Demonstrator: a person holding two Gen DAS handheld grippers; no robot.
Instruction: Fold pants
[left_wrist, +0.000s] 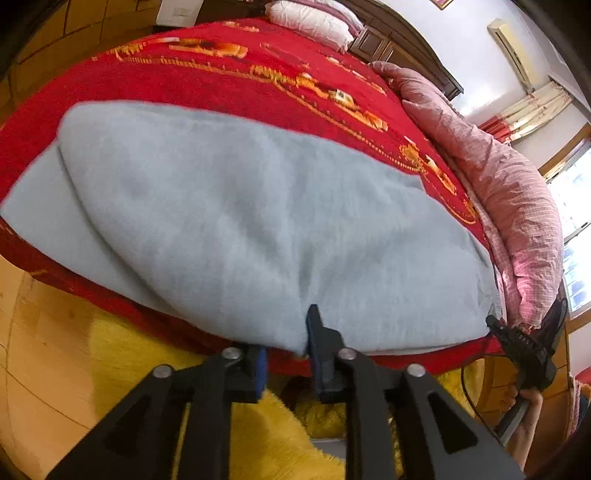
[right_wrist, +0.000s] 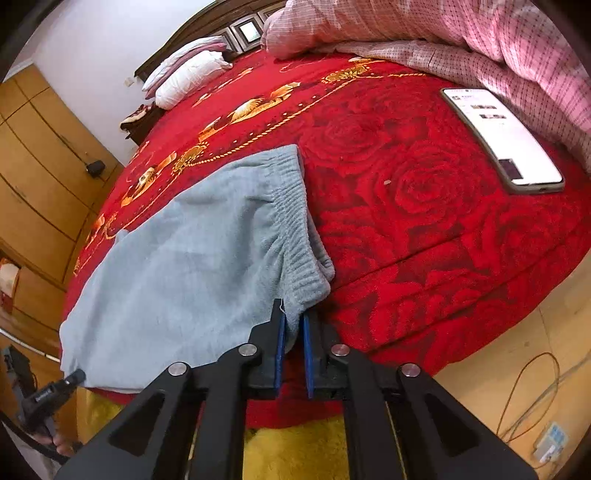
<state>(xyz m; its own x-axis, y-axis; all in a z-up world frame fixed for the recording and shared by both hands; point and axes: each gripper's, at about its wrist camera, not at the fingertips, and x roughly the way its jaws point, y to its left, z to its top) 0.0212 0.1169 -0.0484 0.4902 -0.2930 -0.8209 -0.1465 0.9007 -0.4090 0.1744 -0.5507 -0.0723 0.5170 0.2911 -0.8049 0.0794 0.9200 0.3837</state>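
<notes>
Bedroom setting: a bed under a red blanket (right_wrist: 424, 206) with gold ornament, wooden floor and a yellow shag rug (left_wrist: 266, 435) at its near edge. Grey pants (left_wrist: 229, 221) lie along that near edge, already doubled leg over leg, elastic waistband (right_wrist: 295, 218) toward the right hand's side.

Left gripper (left_wrist: 286, 354), at 6 o'clock in its own view: jaws parted, with the cloth's lower edge between them; the right-hand pad overlaps the fabric, and the other stands clear, so no pinch is evident. Right gripper (right_wrist: 291, 343), at 6 o'clock in its own view: jaws narrow, waistband corner hanging between the blue pads; whether they truly bite I cannot tell.

Risks noted:
- Left jaws too loose; lifting now would likely drop that end and skew the fold.
- Right grip sits on a thin corner only; it may slip out under tension.
- Stacked layers may slide apart if only the top layer is caught.
- A phone (right_wrist: 502, 136) lies at 2 o'clock in the right view, well apart; swung cloth could still brush it.
</notes>
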